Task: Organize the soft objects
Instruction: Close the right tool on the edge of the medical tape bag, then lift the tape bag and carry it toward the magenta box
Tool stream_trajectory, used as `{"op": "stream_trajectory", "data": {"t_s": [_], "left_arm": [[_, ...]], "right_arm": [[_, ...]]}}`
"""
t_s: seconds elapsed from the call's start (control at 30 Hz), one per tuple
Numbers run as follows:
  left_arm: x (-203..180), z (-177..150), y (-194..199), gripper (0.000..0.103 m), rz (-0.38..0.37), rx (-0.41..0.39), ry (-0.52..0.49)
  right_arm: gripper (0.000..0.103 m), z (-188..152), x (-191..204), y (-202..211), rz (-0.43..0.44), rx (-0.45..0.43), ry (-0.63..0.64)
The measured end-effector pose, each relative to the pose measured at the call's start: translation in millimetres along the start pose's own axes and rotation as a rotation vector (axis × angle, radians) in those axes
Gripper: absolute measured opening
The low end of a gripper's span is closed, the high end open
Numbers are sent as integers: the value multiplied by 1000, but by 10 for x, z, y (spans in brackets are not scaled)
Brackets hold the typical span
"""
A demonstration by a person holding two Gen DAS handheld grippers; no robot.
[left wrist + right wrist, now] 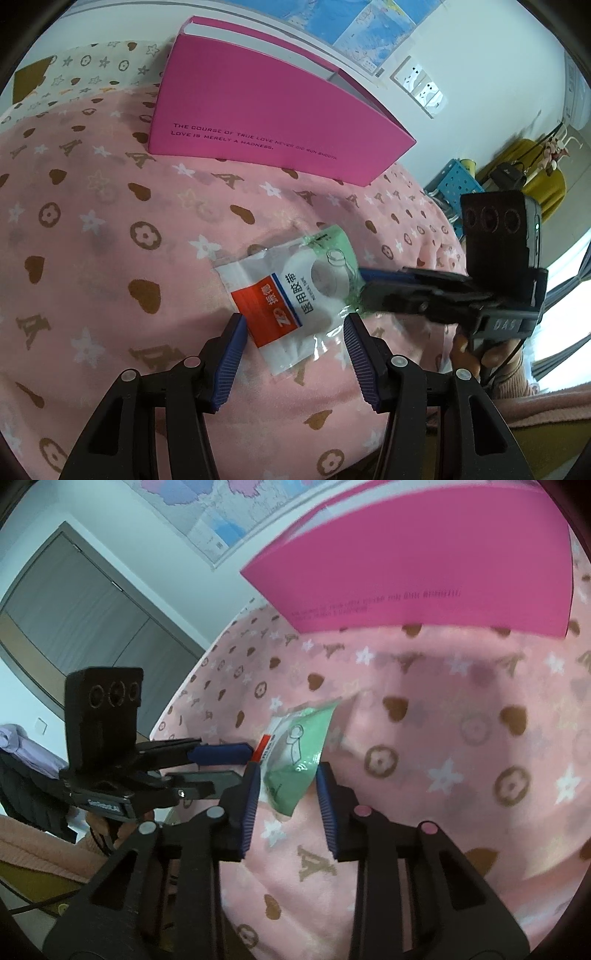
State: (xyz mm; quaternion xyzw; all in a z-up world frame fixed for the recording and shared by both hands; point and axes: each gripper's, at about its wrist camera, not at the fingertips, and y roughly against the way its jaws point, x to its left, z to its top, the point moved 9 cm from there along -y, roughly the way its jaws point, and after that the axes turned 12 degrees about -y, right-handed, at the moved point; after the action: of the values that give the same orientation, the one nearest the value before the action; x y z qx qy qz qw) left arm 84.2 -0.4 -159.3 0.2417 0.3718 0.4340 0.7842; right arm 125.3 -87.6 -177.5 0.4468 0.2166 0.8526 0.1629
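Your left tool [293, 345] has its blue-padded fingers spread apart, and the medical tape packet [295, 295] lies between and just ahead of them on the pink patterned blanket [110, 229]. The packet's white and red end, printed with Chinese characters, points back toward this tool; neither pad [231, 354] clearly touches it. The packet's clear middle shows a white roll of tape [327, 277] inside.

Your right tool [284, 792] comes in from the right side of the left tool's view, reaching the packet's green end. From its own camera, its fingers are also apart, and the green end [295, 760] of the packet stands between their tips, lifted a little off the blanket. Its left pad [251, 794] sits against the packet's edge; the right pad [325, 794] is just beside it, and you cannot tell from the blurred view whether it touches.

Beyond both tools, well past the packet, a pink book [266, 118] rests on the blanket with its cover tilted toward you, small dark lettering along the lower part. Behind it, a wall map [354, 26] and a bank of wall sockets [419, 86] hang on the wall.
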Motion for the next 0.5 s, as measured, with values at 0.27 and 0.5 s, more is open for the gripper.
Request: {"op": "stream_trajectory", "data": {"t_s": [0.27, 0.5], "left_arm": [[-64, 22, -71, 54, 112, 27, -95], [-45, 29, -71, 54, 95, 13, -86]], "right_arm": [[36, 76, 75, -54, 10, 34, 78], [23, 96, 27, -246, 22, 72, 59]]}}
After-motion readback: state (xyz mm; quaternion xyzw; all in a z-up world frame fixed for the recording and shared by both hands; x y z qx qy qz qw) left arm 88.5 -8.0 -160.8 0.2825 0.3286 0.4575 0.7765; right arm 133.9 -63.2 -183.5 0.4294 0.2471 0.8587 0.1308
